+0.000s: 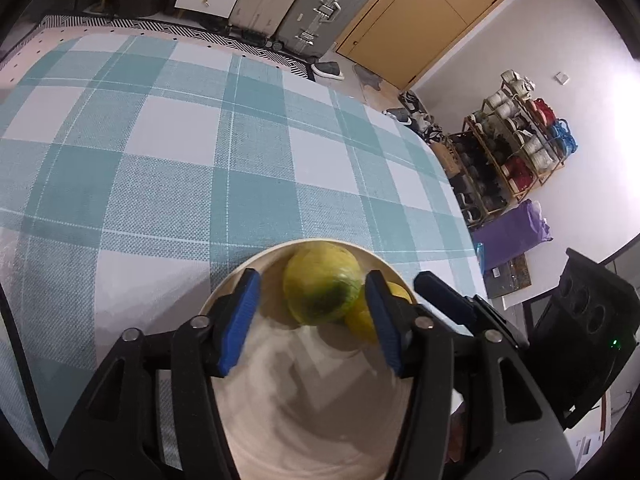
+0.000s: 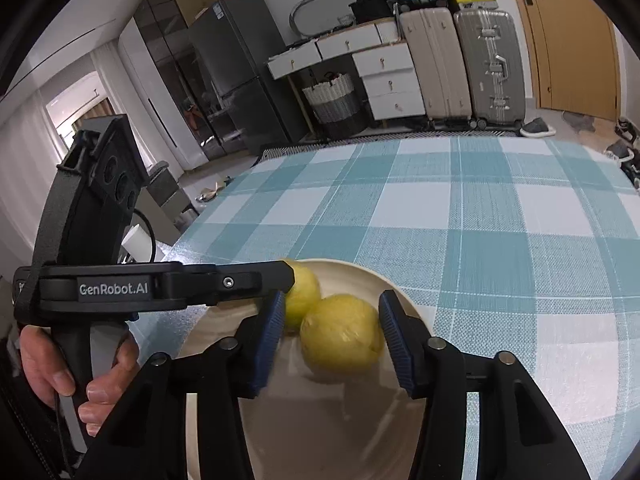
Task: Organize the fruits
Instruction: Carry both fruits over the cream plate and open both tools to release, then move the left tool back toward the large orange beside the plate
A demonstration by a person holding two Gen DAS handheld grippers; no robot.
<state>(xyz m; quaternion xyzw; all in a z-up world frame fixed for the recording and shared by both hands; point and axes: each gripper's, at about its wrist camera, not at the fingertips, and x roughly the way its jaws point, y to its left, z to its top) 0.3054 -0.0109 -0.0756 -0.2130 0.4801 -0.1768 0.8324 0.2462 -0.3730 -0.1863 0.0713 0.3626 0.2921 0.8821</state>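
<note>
Two yellow fruits lie touching each other in a cream bowl [image 2: 404, 300] on a teal-and-white checked tablecloth [image 2: 500, 220].

The greenish fruit [image 1: 322, 284], with a dark green patch on its near side, sits between the blue pads of the left gripper [image 1: 312, 312], out toward the fingertips. A clear gap shows at the left pad; at the right pad the picture is too blurred to tell contact. The jaws stand part open, so this fruit looks released rather than clamped. The gripper slants down into the bowl from above its near rim.

The yellow fruit [image 2: 340, 338] lies between the pads of the right gripper [image 2: 330, 332], just short of the fingertips. Its right end touches or nearly touches the right pad, with a gap at the left one, so no firm grasp shows. This gripper also slants down over the bowl.

In the right wrist view the left gripper reaches in level from the left, held by a hand [image 2: 68, 376] wrapped round its grip.
</note>
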